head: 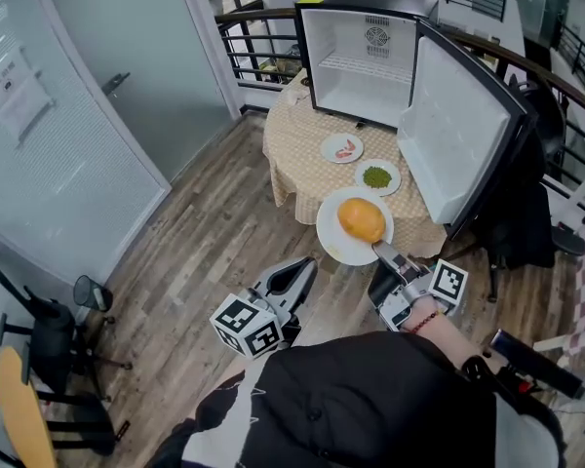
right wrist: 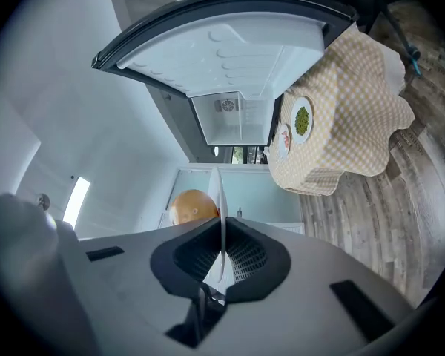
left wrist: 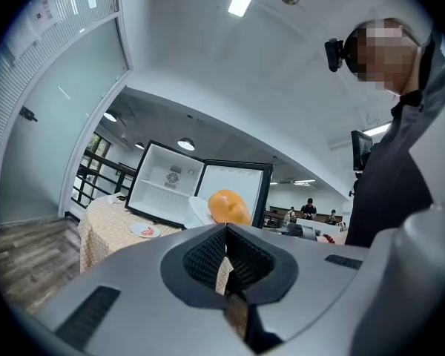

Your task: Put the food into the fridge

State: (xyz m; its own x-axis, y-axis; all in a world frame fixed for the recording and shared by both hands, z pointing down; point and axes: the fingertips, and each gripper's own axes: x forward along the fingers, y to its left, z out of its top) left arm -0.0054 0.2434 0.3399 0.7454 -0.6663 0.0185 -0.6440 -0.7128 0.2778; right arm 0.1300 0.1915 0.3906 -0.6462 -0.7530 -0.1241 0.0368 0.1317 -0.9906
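Right tool grips plate, orange food half-hidden

The head view looks steeply down from over the person's chest toward the table and open fridge ahead. Both gripper views sit low, looking level along their jaws, the right one rolled sideways; all three share fridge, table and the orange food

Orange food on white plate; beige checked tablecloth
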